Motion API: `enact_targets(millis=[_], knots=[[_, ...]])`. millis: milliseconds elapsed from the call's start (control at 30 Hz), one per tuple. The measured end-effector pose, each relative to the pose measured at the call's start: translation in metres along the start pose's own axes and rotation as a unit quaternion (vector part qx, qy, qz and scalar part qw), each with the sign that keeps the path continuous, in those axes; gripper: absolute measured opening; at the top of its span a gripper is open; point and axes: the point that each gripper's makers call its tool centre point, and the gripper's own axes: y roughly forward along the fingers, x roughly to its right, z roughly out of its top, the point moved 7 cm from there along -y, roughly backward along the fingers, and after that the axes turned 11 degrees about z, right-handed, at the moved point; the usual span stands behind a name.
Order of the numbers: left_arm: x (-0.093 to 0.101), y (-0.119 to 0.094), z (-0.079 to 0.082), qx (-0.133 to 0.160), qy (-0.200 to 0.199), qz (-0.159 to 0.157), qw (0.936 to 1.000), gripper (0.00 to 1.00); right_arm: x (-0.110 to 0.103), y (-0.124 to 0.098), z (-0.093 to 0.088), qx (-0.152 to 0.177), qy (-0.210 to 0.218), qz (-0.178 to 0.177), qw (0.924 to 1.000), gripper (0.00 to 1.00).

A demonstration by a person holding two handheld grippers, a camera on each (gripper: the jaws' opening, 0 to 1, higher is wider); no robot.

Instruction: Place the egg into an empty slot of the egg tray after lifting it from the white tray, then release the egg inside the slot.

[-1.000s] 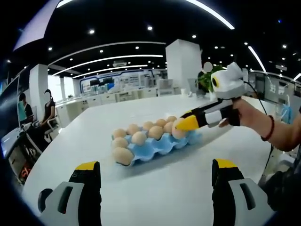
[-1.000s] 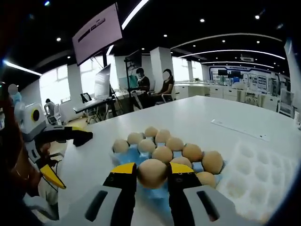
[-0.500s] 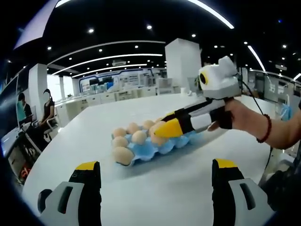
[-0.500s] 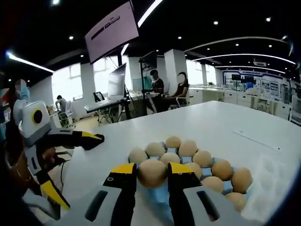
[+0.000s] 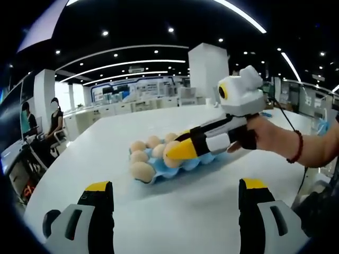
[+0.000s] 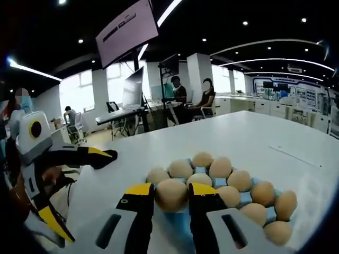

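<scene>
Tan egg point(image 6: 171, 194) clamped in right gripper point(image 6: 170, 197) above blue egg tray point(image 6: 244, 197).

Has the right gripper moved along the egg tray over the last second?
Yes. In the left gripper view the right gripper, shut on an egg, has slid leftward along the blue tray, from its right end to about its middle.

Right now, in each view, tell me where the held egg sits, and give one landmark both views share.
Left gripper view: the egg sits near centre, pinched at the tip of the right gripper, over the blue tray.
Right gripper view: the egg is low and centre, between that gripper's own yellow-tipped jaws.
Shared landmark: the blue tray of eggs on the white table.
</scene>
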Motion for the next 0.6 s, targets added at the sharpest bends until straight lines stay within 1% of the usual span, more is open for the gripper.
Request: enact_targets(millis=[267,333,433,467,533,600], knots=[[-0.002,-0.001,-0.002,-0.001,-0.003,0.003,1.0000,1.00,0.000,0.012,-0.010,-0.012,-0.002,-0.014,0.9998,0.27],[-0.003,-0.002,-0.003,0.001,-0.007,0.004,1.0000,1.00,-0.002,0.013,-0.014,-0.011,-0.002,-0.023,0.9997,0.27],[-0.003,-0.003,-0.002,0.003,-0.006,0.003,1.0000,1.00,-0.001,0.016,-0.017,-0.008,0.001,-0.026,0.9996,0.27],[-0.003,-0.003,-0.002,0.002,-0.005,0.003,1.0000,1.00,-0.001,0.015,-0.016,-0.001,-0.003,-0.029,0.9996,0.27],[-0.004,-0.003,-0.002,0.002,-0.005,0.003,1.0000,1.00,-0.002,0.015,-0.017,-0.004,-0.008,-0.030,0.9995,0.27],[-0.004,-0.003,-0.002,0.004,-0.008,0.003,1.0000,1.00,-0.002,0.015,-0.018,0.001,-0.016,-0.035,0.9993,0.27]])
